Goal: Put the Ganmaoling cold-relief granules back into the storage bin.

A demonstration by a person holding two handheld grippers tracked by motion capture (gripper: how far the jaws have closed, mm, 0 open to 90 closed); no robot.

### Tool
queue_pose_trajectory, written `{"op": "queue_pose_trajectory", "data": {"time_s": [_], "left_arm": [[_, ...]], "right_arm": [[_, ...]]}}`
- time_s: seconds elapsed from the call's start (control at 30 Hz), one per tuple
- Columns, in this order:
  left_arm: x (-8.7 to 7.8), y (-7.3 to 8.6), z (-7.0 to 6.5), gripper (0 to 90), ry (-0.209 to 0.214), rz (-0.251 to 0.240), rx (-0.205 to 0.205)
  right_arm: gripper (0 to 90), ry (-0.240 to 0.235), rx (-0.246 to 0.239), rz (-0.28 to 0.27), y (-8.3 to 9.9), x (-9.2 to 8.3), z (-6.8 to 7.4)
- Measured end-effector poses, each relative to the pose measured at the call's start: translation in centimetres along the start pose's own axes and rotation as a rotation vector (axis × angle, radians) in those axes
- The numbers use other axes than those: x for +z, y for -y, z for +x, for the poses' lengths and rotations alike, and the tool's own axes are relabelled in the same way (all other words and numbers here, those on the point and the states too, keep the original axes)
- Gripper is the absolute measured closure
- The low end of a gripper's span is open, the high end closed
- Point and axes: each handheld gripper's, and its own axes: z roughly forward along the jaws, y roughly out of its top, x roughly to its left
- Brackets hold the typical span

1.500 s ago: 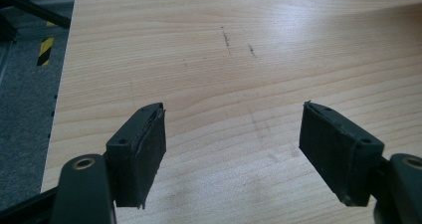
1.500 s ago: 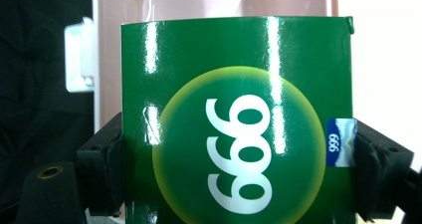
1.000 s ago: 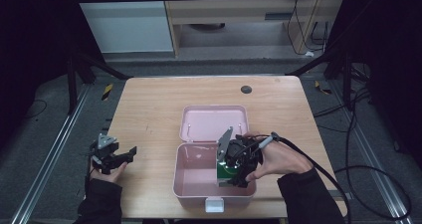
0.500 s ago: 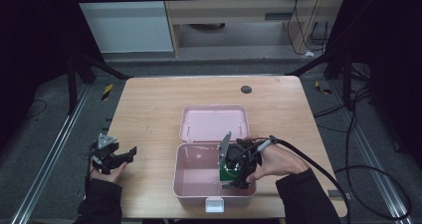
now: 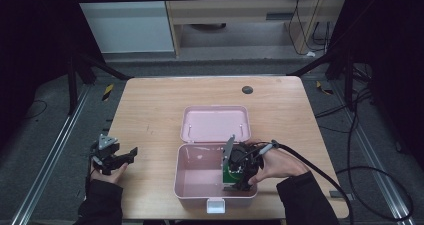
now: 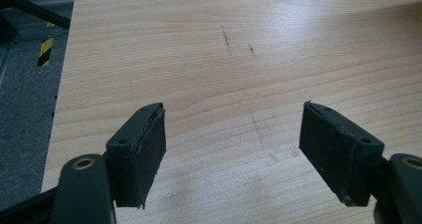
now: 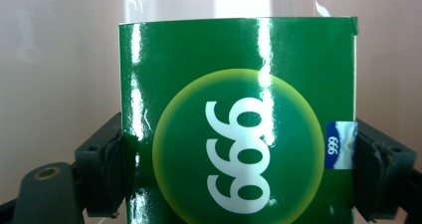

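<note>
The right hand-held gripper (image 5: 239,181) is reaching down into the open pink box (image 5: 192,177). A shiny green packet (image 7: 239,129) is sitting between its two jaws, and the jaws have just been opening a little, so I cannot tell if they are pressing on it. The box lid (image 5: 215,123) is lying flat behind. The left hand-held gripper (image 6: 231,154) is hanging open over the bare wooden surface (image 5: 150,115), well apart from the box.
</note>
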Motion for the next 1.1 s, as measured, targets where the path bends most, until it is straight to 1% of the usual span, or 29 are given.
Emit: {"op": "queue_pose_trajectory", "data": {"time_s": [0.17, 0.2, 0.23, 0.3, 0.4, 0.53, 0.57, 0.6, 0.63, 0.67, 0.7, 0.73, 0.83, 0.87, 0.9, 0.97, 1.03, 1.1], "left_arm": [[0.0, 0.0, 0.0, 25.5, 0.000, 0.001, 0.001], [0.0, 0.0, 0.0, 25.5, 0.000, 0.001, 0.001], [0.0, 0.0, 0.0, 25.5, 0.000, 0.002, 0.001], [0.0, 0.0, 0.0, 25.5, 0.000, 0.002, 0.002], [0.0, 0.0, 0.0, 25.5, 0.001, 0.002, 0.001], [0.0, 0.0, 0.0, 25.5, 0.000, 0.001, 0.001], [0.0, 0.0, 0.0, 25.5, 0.000, 0.001, 0.001], [0.0, 0.0, 0.0, 25.5, 0.000, 0.001, 0.001], [0.0, 0.0, 0.0, 25.5, 0.000, 0.001, 0.001], [0.0, 0.0, 0.0, 25.6, 0.000, 0.001, 0.002], [0.0, 0.0, 0.0, 25.6, 0.000, 0.002, 0.001], [0.0, 0.0, 0.0, 25.6, 0.000, 0.002, 0.001], [0.0, 0.0, -0.1, 25.6, 0.000, 0.003, 0.003], [0.0, 0.0, -0.1, 25.7, 0.001, 0.003, 0.004], [0.0, 0.0, -0.1, 25.8, 0.001, 0.002, 0.003], [0.0, 0.0, -0.1, 25.9, 0.001, 0.003, 0.003], [0.0, 0.0, -0.1, 26.0, 0.001, 0.005, 0.004], [0.0, 0.0, -0.1, 26.0, 0.001, 0.005, 0.004]], "right_arm": [[13.6, -0.005, 0.008, 0.037, -0.1, 0.5, 0.0], [12.2, -0.009, 0.004, 0.039, -0.1, 0.6, -0.1], [11.8, -0.008, 0.007, 0.033, -0.1, 0.4, -0.1], [12.0, -0.005, 0.011, 0.004, 0.0, -0.1, -0.1], [13.1, 0.017, 0.025, -0.035, 0.2, -1.2, -0.1], [13.5, 0.069, 0.056, -0.116, 0.7, -3.0, 0.0], [13.5, 0.069, 0.056, -0.116, 0.7, -3.0, 0.0], [14.9, 0.115, 0.072, -0.169, 1.1, -4.0, 0.0], [15.7, 0.127, 0.082, -0.187, 1.3, -4.4, 0.0], [15.6, 0.155, 0.094, -0.222, 1.7, -5.3, 0.1], [15.6, 0.155, 0.094, -0.222, 1.7, -5.3, 0.1], [15.5, 0.165, 0.098, -0.237, 1.9, -5.7, 0.1], [13.3, 0.205, 0.125, -0.291, 2.6, -7.0, 0.1], [12.0, 0.225, 0.135, -0.305, 2.8, -7.3, 0.1], [12.0, 0.248, 0.148, -0.322, 3.1, -7.6, 0.1], [11.7, 0.283, 0.191, -0.373, 4.0, -8.0, -0.1], [10.7, 0.314, 0.218, -0.387, 4.7, -8.2, -0.2], [8.8, 0.342, 0.253, -0.412, 5.5, -8.2, -0.3]]}}
